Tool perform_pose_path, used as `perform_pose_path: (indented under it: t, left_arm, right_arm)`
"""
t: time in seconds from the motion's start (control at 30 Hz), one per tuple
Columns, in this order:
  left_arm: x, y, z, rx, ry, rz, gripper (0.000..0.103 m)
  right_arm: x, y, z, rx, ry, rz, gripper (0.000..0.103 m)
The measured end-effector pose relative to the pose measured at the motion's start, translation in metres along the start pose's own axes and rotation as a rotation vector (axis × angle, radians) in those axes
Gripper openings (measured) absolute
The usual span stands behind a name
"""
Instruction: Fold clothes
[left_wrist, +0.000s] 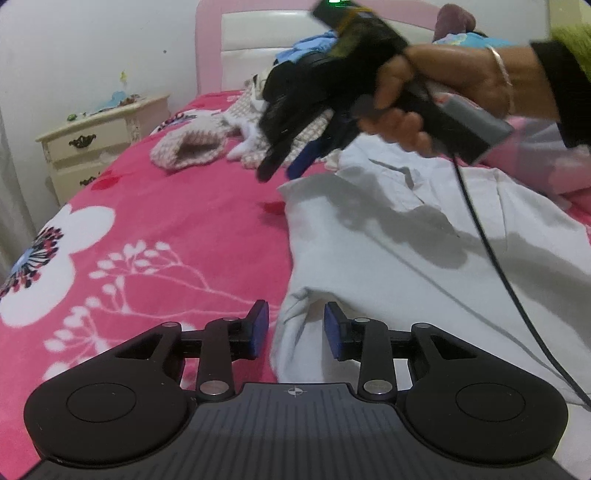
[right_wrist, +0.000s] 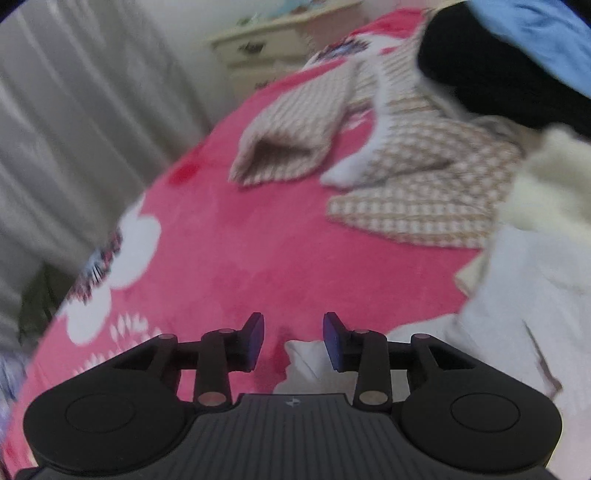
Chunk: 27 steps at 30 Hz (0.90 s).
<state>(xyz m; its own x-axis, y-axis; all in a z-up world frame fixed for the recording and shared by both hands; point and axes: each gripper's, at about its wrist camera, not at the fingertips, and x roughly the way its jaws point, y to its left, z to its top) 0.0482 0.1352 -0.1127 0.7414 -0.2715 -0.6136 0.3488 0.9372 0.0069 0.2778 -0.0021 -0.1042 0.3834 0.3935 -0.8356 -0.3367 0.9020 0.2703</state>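
Left wrist view: white garment (left_wrist: 424, 258) spread on pink bed (left_wrist: 166, 229), edge just beyond left tool (left_wrist: 295, 332), long axis running away toward headboard | left tool spread, nothing pinched | right tool (right_wrist: 293, 341) spread over garment corner, empty | count: 2 tools, 1 white garment, 1 checked garment (right_wrist: 424, 192)
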Motion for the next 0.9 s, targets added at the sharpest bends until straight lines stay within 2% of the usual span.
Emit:
perform_pose_path:
  t: [0.03,0.1,0.13,0.2,0.27,0.43,0.63,0.73,0.83,0.9]
  left_arm:
    - [0.002,-0.001,0.000,-0.005,0.003,-0.001,0.022]
    - [0.004,-0.003,-0.001,-0.007,0.005,0.006,0.008]
    - [0.004,-0.003,-0.002,-0.008,0.005,0.014,0.007]
    - [0.002,-0.001,-0.003,-0.025,0.013,0.020,0.003]
    - [0.001,0.003,-0.005,-0.054,0.017,0.019,0.002]
    - [-0.001,0.009,-0.005,-0.104,0.022,0.014,0.002]
    - [-0.002,0.012,-0.008,-0.151,0.032,0.006,0.002]
    - [-0.002,0.014,-0.008,-0.161,0.033,0.004,0.005]
    - [-0.003,0.019,-0.008,-0.182,0.036,-0.008,0.006]
    - [-0.005,0.023,-0.007,-0.193,0.043,-0.019,0.012]
  right_arm:
    - [0.007,0.004,0.000,-0.029,0.029,-0.016,0.035]
    - [0.016,0.012,-0.001,-0.093,0.077,-0.045,0.012]
    - [0.019,0.014,-0.003,-0.126,0.092,-0.057,0.002]
    - [0.013,0.015,-0.008,-0.144,0.035,-0.073,0.002]
    - [0.006,0.010,-0.011,-0.107,-0.039,-0.084,0.002]
    - [0.001,-0.002,-0.023,0.003,-0.200,-0.010,0.002]
    - [0.021,-0.027,-0.036,0.205,-0.271,0.084,0.002]
    - [0.021,-0.052,-0.039,0.379,-0.320,0.145,0.002]
    - [0.006,-0.076,-0.039,0.488,-0.359,0.128,0.004]
    - [-0.013,-0.086,-0.036,0.472,-0.382,0.106,0.004]
